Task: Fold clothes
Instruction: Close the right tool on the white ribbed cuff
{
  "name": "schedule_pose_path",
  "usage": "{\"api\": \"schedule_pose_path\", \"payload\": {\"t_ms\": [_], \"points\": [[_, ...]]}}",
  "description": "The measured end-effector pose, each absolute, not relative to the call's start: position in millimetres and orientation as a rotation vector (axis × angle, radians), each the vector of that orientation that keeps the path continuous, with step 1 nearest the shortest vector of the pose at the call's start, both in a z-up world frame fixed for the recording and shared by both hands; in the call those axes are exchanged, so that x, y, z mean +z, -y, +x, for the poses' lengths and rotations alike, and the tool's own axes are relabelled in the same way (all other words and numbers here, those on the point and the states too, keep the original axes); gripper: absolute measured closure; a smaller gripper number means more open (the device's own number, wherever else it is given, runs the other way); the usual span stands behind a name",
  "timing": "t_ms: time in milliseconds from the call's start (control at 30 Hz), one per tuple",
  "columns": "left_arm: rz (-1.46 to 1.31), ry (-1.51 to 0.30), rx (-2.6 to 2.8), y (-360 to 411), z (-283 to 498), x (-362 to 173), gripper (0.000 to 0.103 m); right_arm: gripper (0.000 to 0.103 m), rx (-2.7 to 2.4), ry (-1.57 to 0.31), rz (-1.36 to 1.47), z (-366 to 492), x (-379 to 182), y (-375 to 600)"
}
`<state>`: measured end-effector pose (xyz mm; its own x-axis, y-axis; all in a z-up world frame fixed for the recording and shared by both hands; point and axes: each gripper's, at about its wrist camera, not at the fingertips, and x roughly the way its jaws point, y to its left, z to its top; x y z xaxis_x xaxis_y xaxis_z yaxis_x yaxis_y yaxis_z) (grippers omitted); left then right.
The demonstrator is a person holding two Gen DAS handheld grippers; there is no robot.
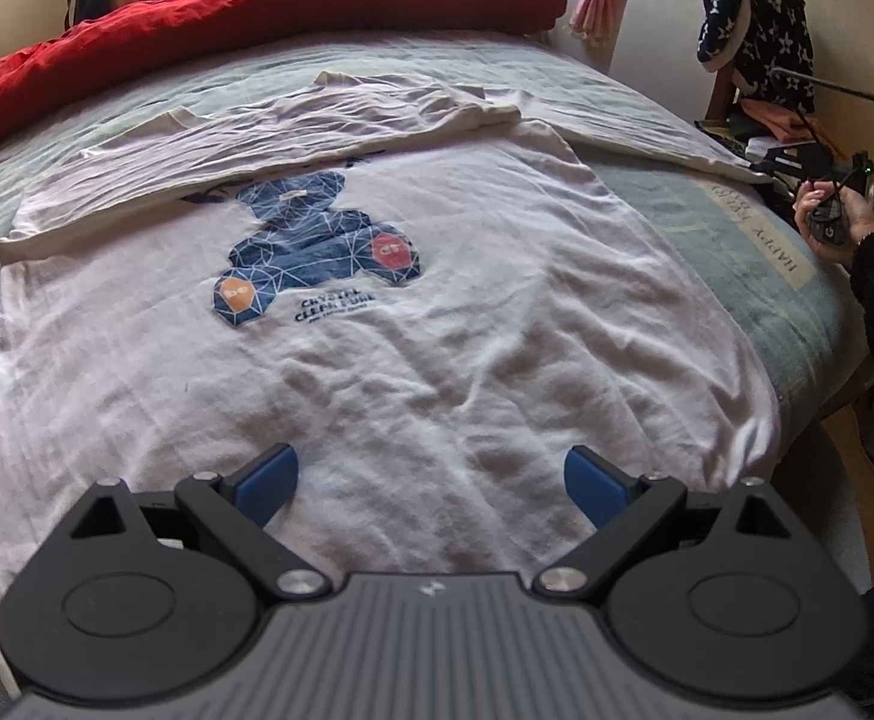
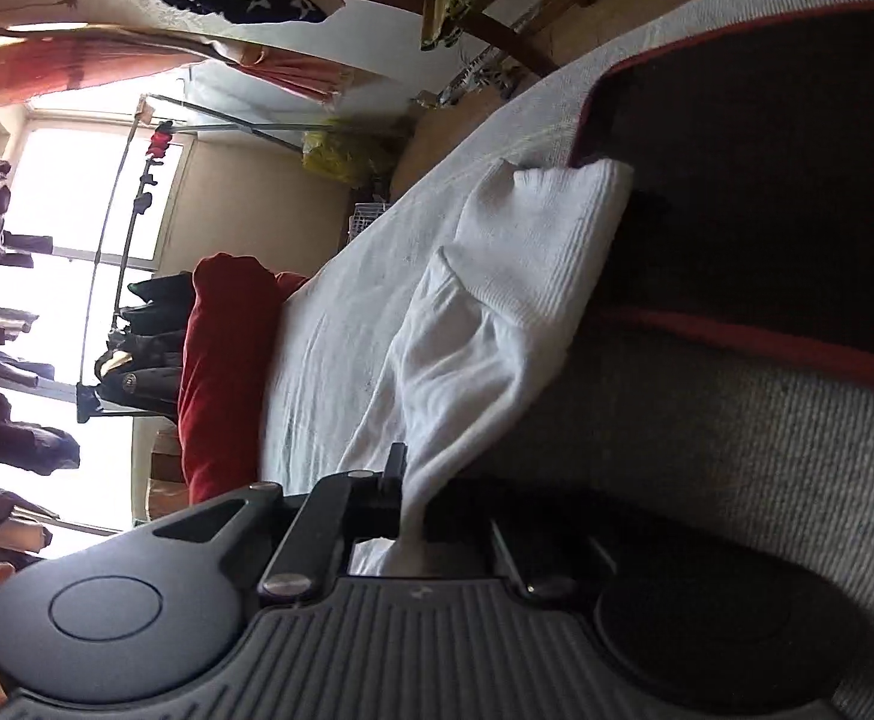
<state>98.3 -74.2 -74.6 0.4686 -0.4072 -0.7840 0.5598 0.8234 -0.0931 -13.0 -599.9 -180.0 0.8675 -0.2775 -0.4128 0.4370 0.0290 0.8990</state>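
A white T-shirt (image 1: 413, 348) with a blue bear print (image 1: 323, 246) lies flat on the bed, its far part folded over toward the print. In the left wrist view my left gripper (image 1: 431, 480) hovers open just above the shirt's near hem, its blue pads (image 1: 269, 480) wide apart with nothing between them. At the bed's right edge a hand (image 1: 832, 222) holds my right gripper next to the shirt's right sleeve tip (image 1: 724, 165). In the right wrist view, which is turned sideways, my right gripper (image 2: 404, 480) is shut on white shirt fabric (image 2: 496, 312).
A red duvet (image 1: 269, 6) is bunched along the far side of the bed. A chair draped with a dark star-patterned garment (image 1: 754, 18) stands at the right. A clothes rack (image 2: 107, 312) stands by the window. Wooden floor (image 1: 856, 456) shows past the bed's right edge.
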Motion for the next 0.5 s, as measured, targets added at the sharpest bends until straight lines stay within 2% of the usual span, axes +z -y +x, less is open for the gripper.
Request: {"api": "schedule_pose_path", "payload": {"t_ms": [500], "points": [[0.174,-0.900,-0.585,65,99,-70,0.008,0.099,-0.610,-0.285,1.210,9,-151,597]]}}
